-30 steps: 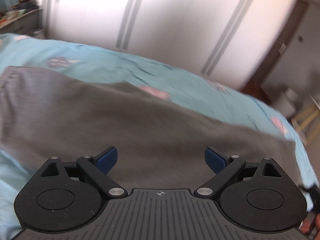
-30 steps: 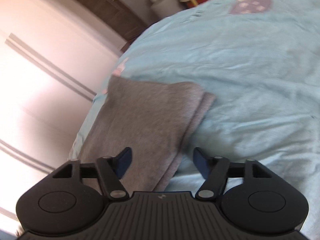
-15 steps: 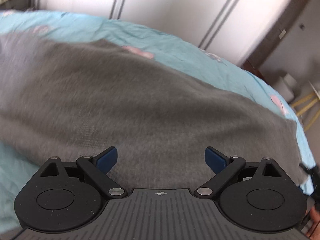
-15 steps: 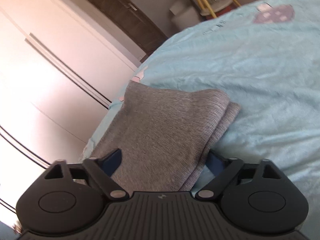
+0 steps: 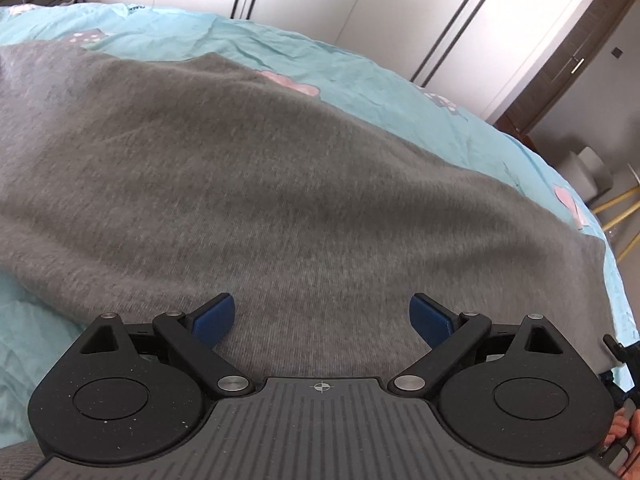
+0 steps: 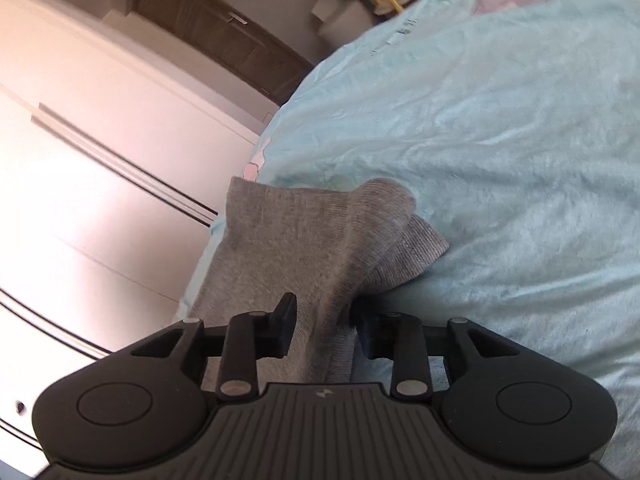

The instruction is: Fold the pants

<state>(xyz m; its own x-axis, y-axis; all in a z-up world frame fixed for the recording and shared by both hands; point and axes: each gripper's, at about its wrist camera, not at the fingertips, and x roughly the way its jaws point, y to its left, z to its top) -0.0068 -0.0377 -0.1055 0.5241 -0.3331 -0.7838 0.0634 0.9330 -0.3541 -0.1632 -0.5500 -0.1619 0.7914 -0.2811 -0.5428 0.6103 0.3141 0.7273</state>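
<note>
Grey knit pants (image 5: 248,184) lie spread across a light blue bed sheet (image 5: 360,72). My left gripper (image 5: 322,316) is open, its blue pads wide apart just above the near edge of the cloth. In the right wrist view my right gripper (image 6: 323,322) is shut on the folded end of the grey pants (image 6: 304,240), with the cloth bunched between the jaws and its cuff end sticking out ahead over the sheet (image 6: 500,160).
White wardrobe doors (image 5: 360,8) stand behind the bed. A dark wooden door (image 6: 224,36) shows beyond the bed's end. A white bin (image 5: 588,168) and yellow stool legs (image 5: 616,208) stand on the floor at the right.
My right gripper has closed on the folded end of the pants, which now bunches up between its jaws. My left gripper has moved in closer over the cloth and stays open.
</note>
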